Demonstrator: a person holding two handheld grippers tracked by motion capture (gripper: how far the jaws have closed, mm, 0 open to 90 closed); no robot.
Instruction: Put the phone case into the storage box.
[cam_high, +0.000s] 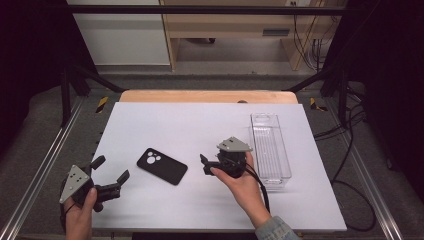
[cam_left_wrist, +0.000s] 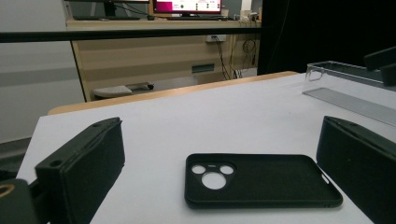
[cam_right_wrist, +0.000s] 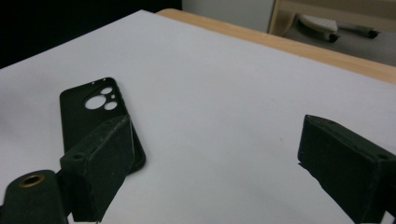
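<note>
Looking down, I see the flat black rubbery phone case (cam_high: 162, 166) lying slantwise between my empty, spread left gripper (cam_high: 111, 172) and right gripper (cam_high: 204, 164), the right nearer.

Open worktop, two obstacles.

Wide bare stretch across the far half of the worktop (cam_high: 190, 117), free for passage from the left edge up to the tray (cam_high: 270, 150). Flat black case (cam_high: 162, 166) lying left of centre, low enough to pass over, bare sheet all round it. Clear tray standing along the right side, walls raised, blocking any sideways sweep there; only a narrow strip between it and the right edge. Left gripper (cam_high: 111, 176) near the front left corner, jaws wide, just short of the case. Right gripper (cam_high: 204, 164) between case and tray, jaws apart, nothing between them. Bare front strip between the two hands.
</note>
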